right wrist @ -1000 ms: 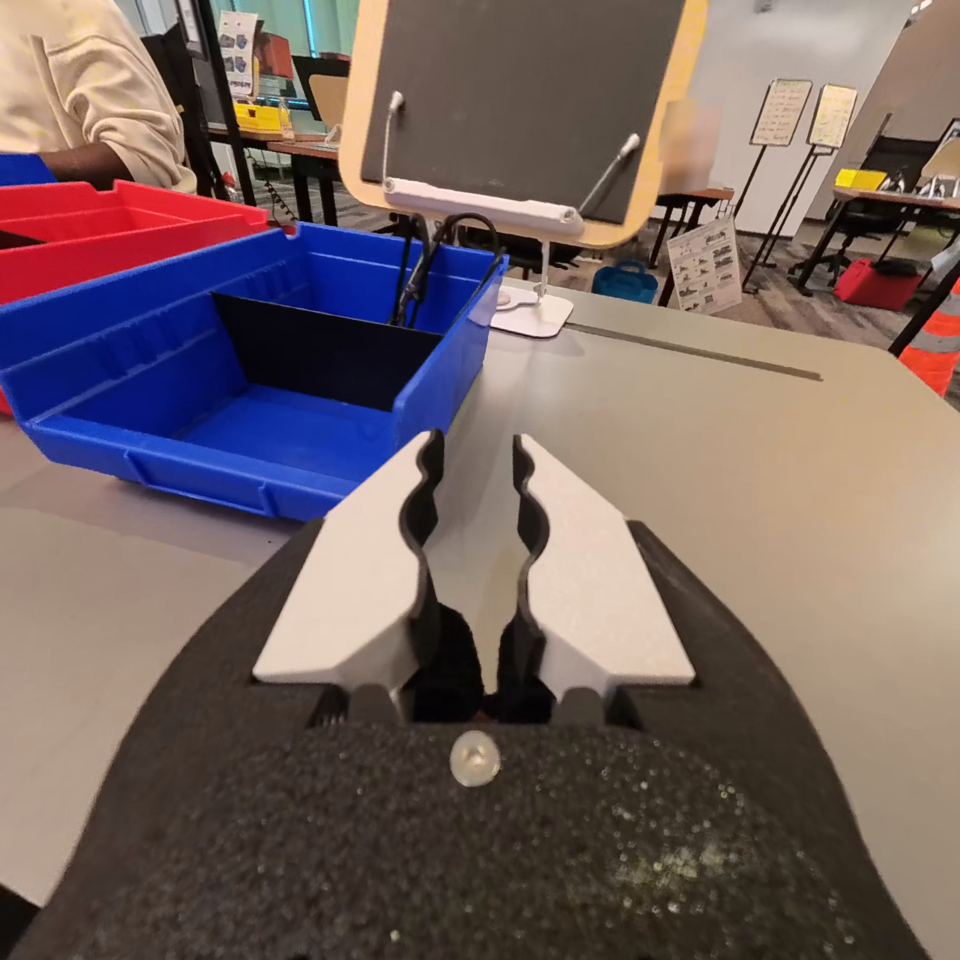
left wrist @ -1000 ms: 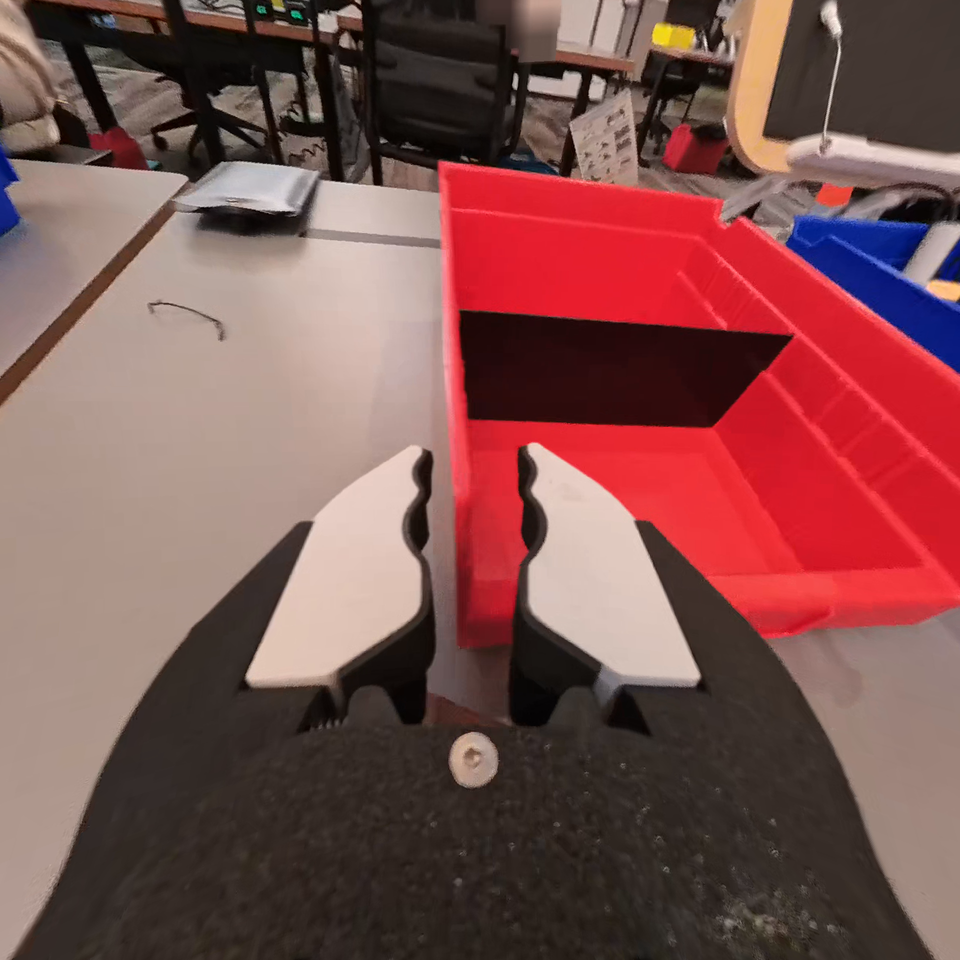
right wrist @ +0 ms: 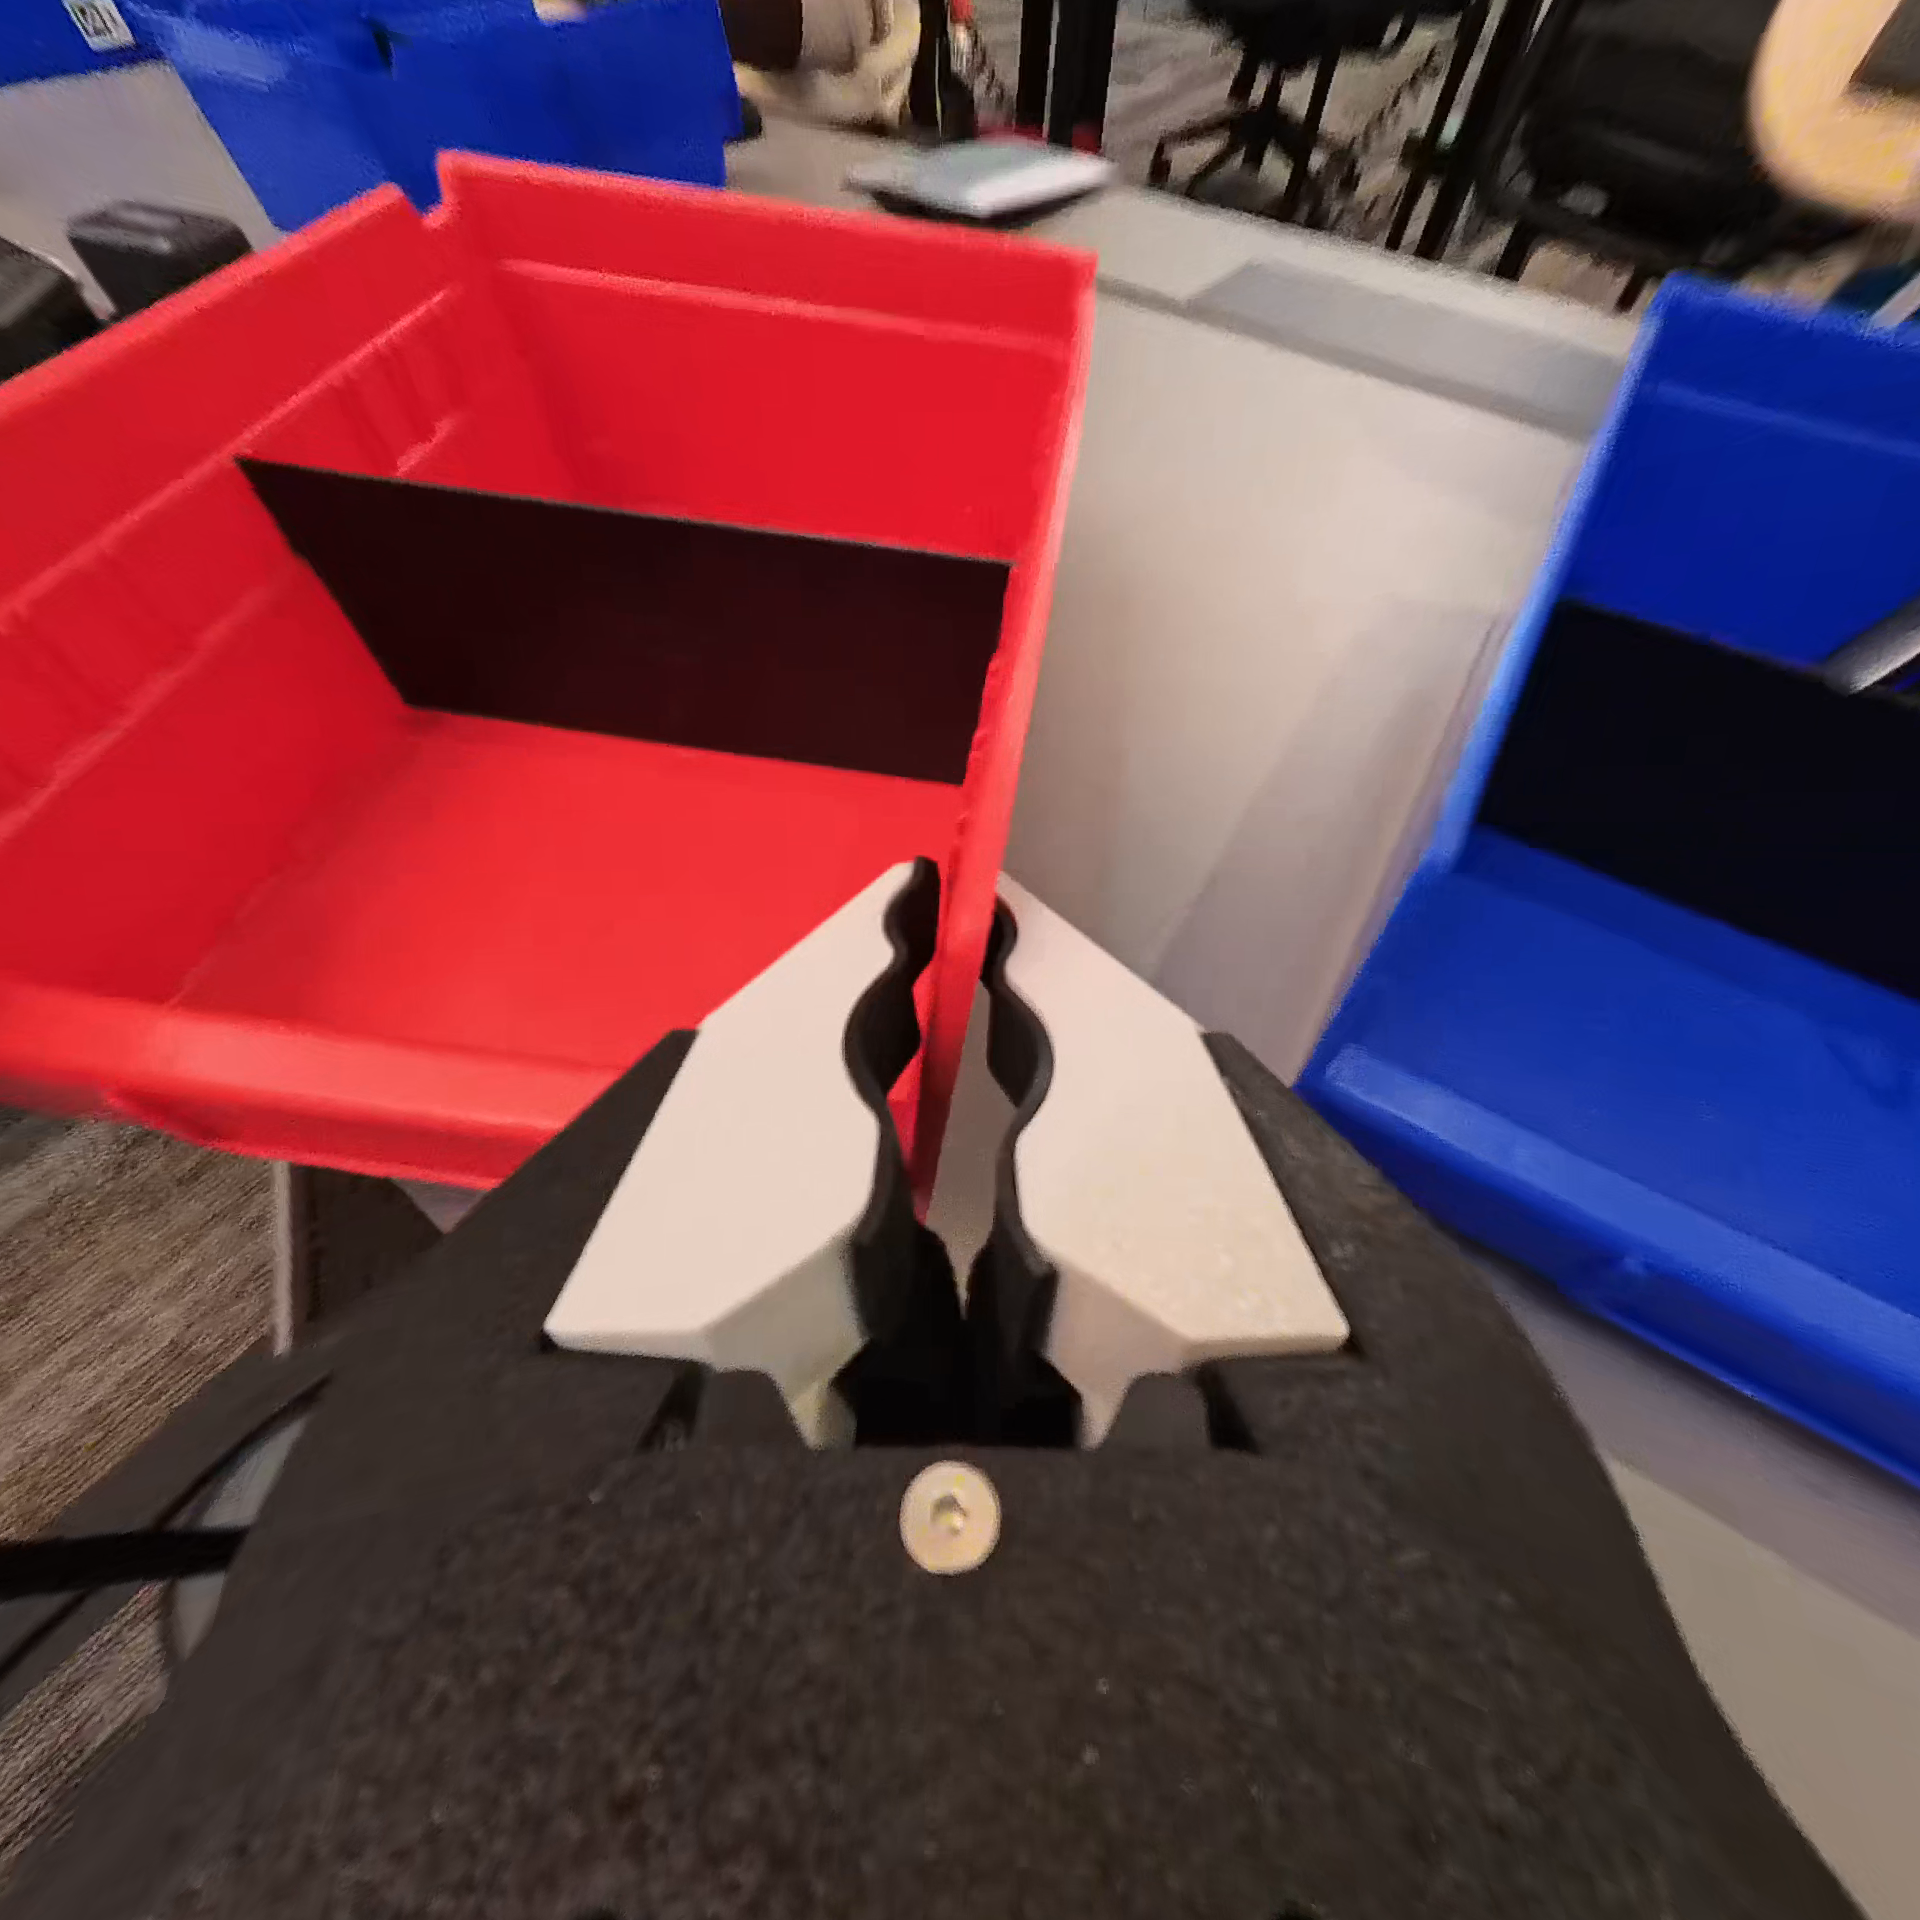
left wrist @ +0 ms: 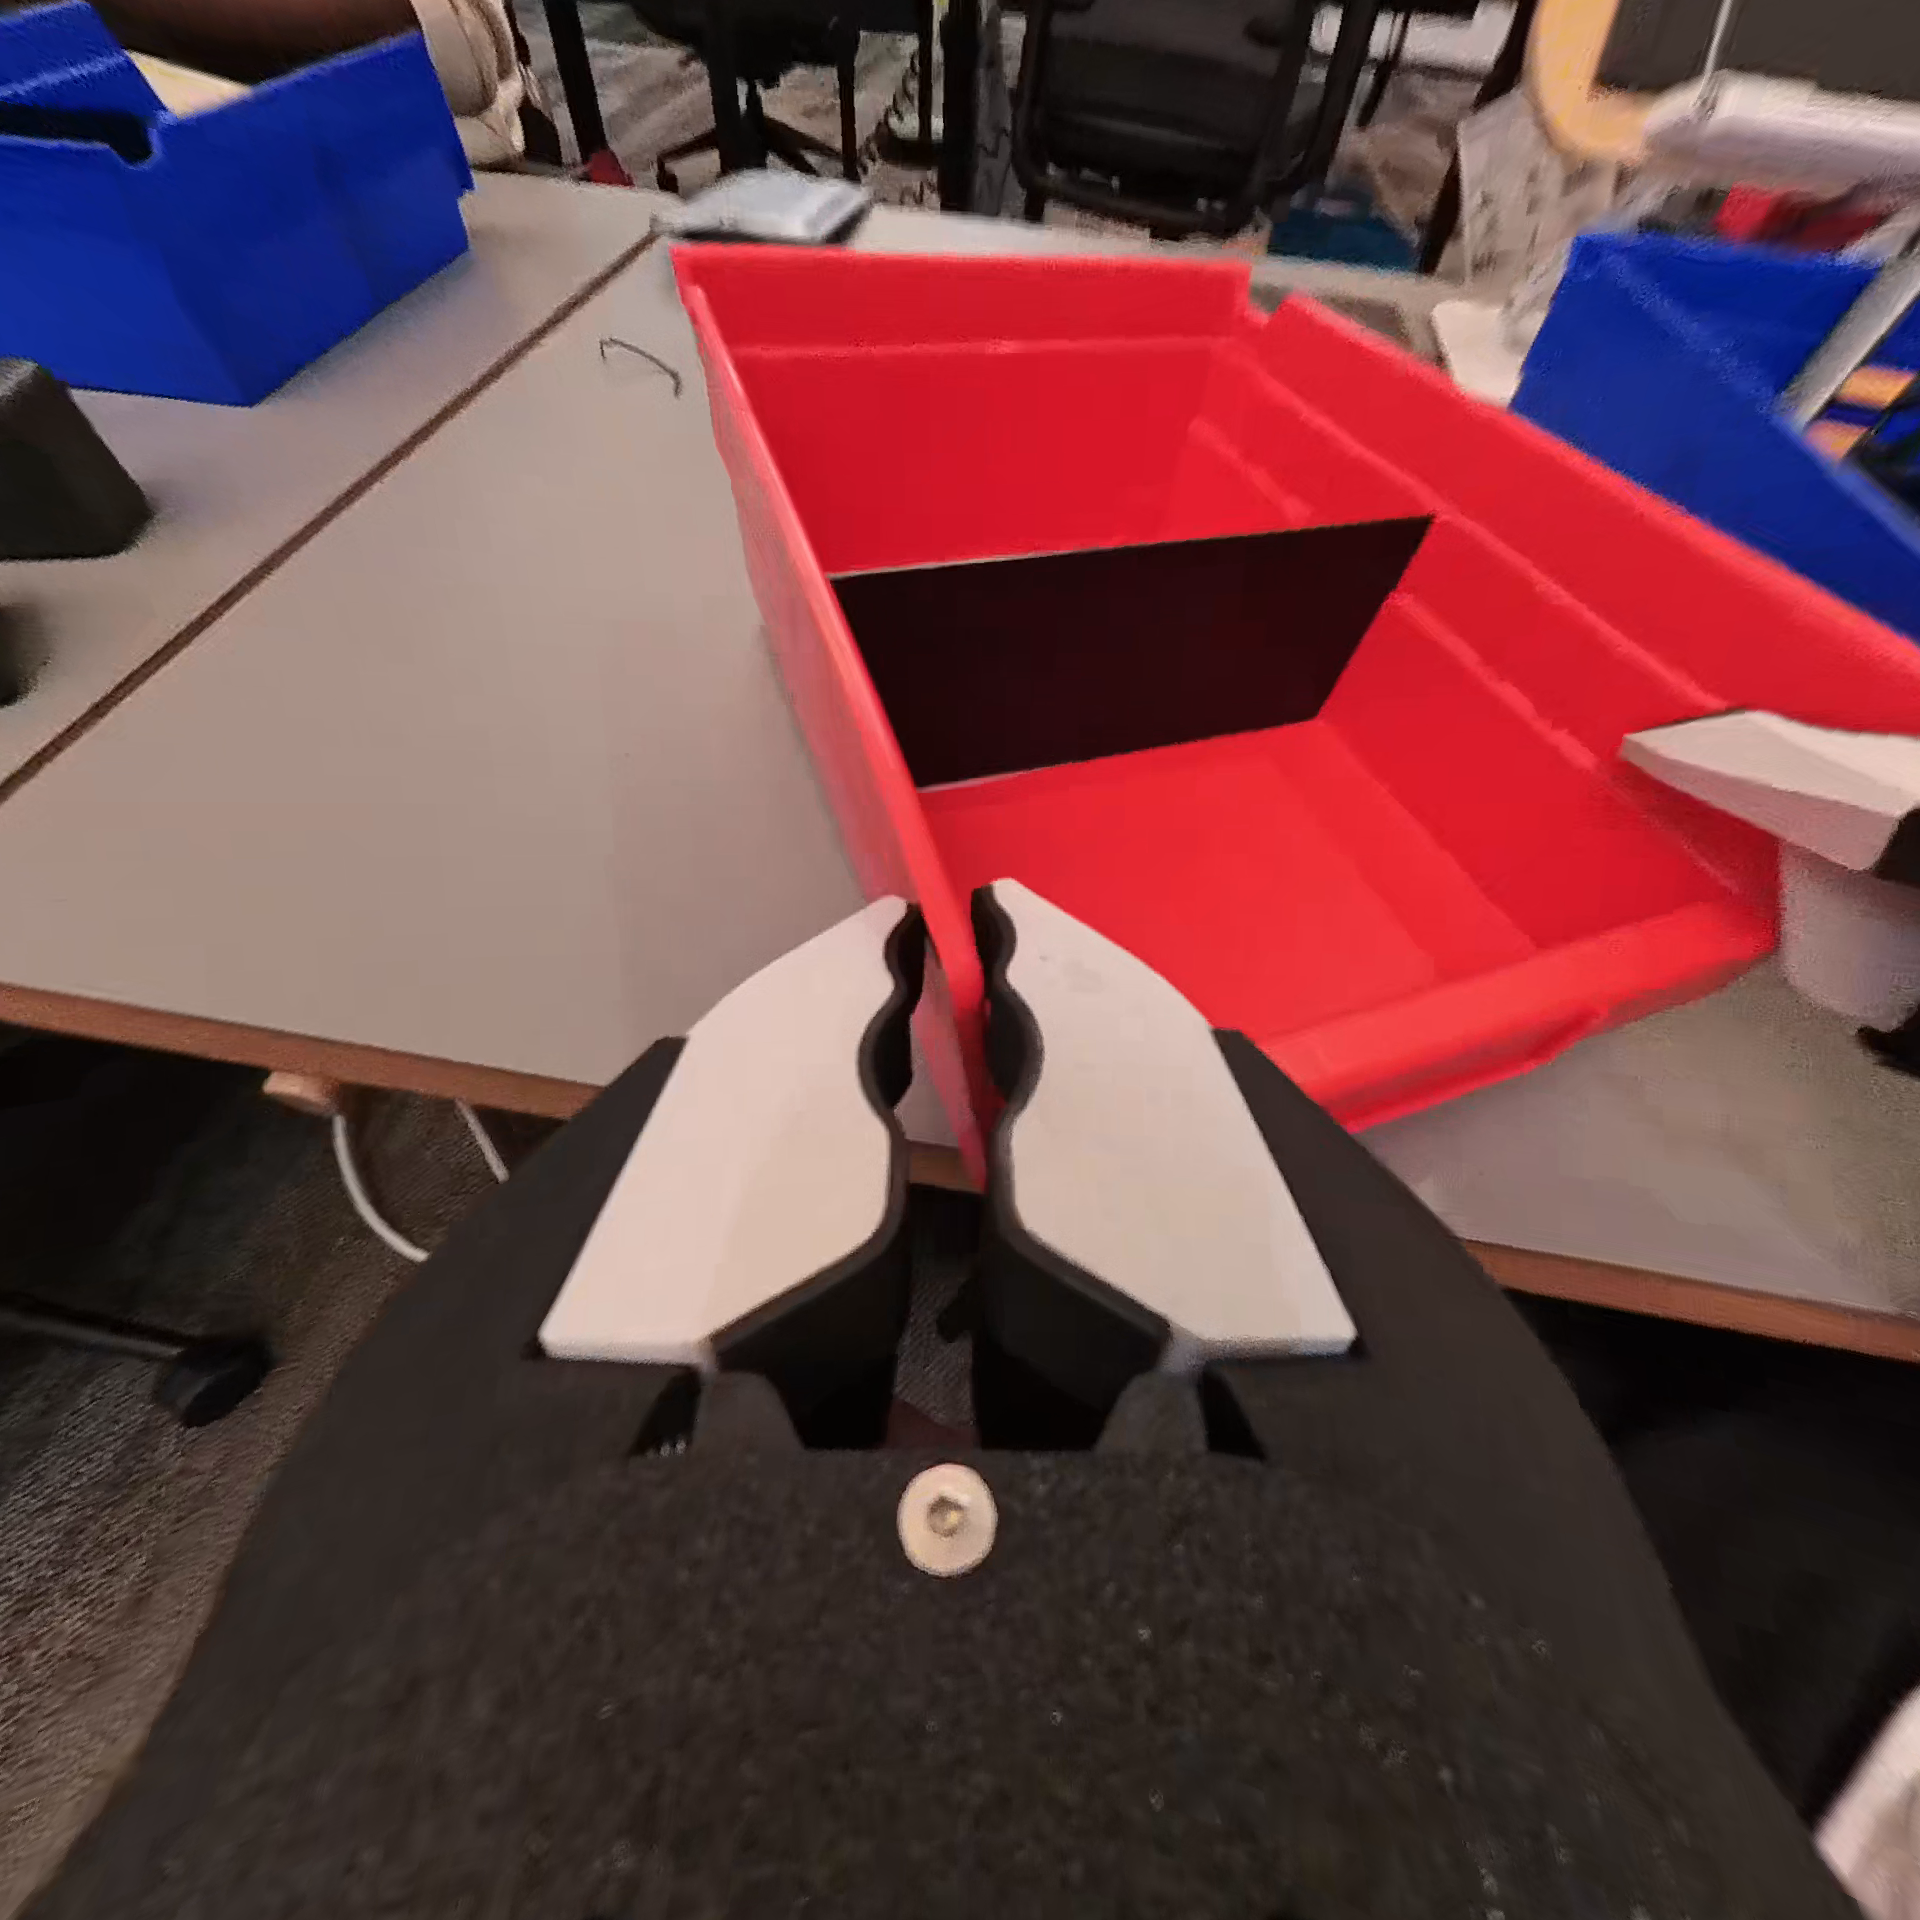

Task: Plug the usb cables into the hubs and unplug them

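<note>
I have both grippers, left [left wrist: 948, 914] and right [right wrist: 961, 883], clamped with wavy black pads on opposite side walls of one smooth red plastic bin [left wrist: 1226, 862], its single flat black divider [left wrist: 1122, 644] crosswise, near the grey table's [left wrist: 416, 727] edge, one blue bin [right wrist: 1662, 1039] beside it.

A red bin [left wrist: 1195, 862] of open-topped plastic, split by a black divider [left wrist: 1122, 644] into a far and a near compartment, is clamped at both side walls by the left gripper [left wrist: 948, 925] and the right gripper [right wrist: 956, 894].
</note>
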{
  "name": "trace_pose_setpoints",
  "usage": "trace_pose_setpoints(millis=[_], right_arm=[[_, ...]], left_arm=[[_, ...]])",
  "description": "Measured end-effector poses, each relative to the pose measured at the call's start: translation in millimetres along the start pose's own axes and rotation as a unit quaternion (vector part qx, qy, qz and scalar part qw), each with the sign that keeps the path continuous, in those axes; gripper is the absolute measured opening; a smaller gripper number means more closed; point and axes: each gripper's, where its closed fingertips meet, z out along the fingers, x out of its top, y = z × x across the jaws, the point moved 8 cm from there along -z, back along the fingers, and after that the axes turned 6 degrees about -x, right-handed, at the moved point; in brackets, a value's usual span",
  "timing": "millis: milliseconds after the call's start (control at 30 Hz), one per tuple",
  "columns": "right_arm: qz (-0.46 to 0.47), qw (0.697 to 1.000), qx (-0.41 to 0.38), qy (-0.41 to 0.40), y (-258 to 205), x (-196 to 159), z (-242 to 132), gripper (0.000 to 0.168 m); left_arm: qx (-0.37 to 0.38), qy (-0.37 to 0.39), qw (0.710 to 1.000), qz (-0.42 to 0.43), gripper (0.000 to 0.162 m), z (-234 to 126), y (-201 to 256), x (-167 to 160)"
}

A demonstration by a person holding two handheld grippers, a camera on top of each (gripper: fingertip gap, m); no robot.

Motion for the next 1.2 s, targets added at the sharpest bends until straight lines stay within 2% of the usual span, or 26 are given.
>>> trace_pose_setpoints(millis=[167,333,467,600,733,867,933,1000,1067,1200], right_arm=[[-0.039,0.991,-0.043,0.12,12,35,-47,0.004],[-0.03,0.973,-0.104,0.204,63,77,-98,0.005],[0.013,0.962,-0.169,0.213,157,80,-135,0.004],[0.065,0.942,-0.281,0.173,280,51,-158,0.004],[0.114,0.924,-0.347,0.114,391,2,-175,0.004],[0.147,0.919,-0.365,0.03,466,-69,-183,0.004],[0.193,0.911,-0.363,0.032,488,-95,-189,0.003],[0.206,0.903,-0.372,0.058,502,-103,-194,0.003],[0.206,0.893,-0.399,0.037,513,-111,-197,0.005],[0.203,0.895,-0.396,0.018,527,-120,-190,0.009]], left_arm=[[0.037,0.087,0.995,0.032,0.007,-37,32,29],[0.012,0.172,0.984,0.051,0.006,-42,82,91],[-0.075,0.17,0.978,0.099,0.005,-7,164,143],[-0.149,0.137,0.964,0.173,0.006,51,289,160],[-0.216,0.073,0.958,0.172,0.006,124,406,137],[-0.242,-0.003,0.957,0.161,0.005,170,491,79],[-0.251,-0.03,0.956,0.151,0.005,180,516,48],[-0.247,-0.024,0.956,0.156,0.005,182,529,23],[-0.263,-0.028,0.951,0.162,0.005,180,540,5],[-0.287,-0.022,0.945,0.154,0.01,175,549,-7]])
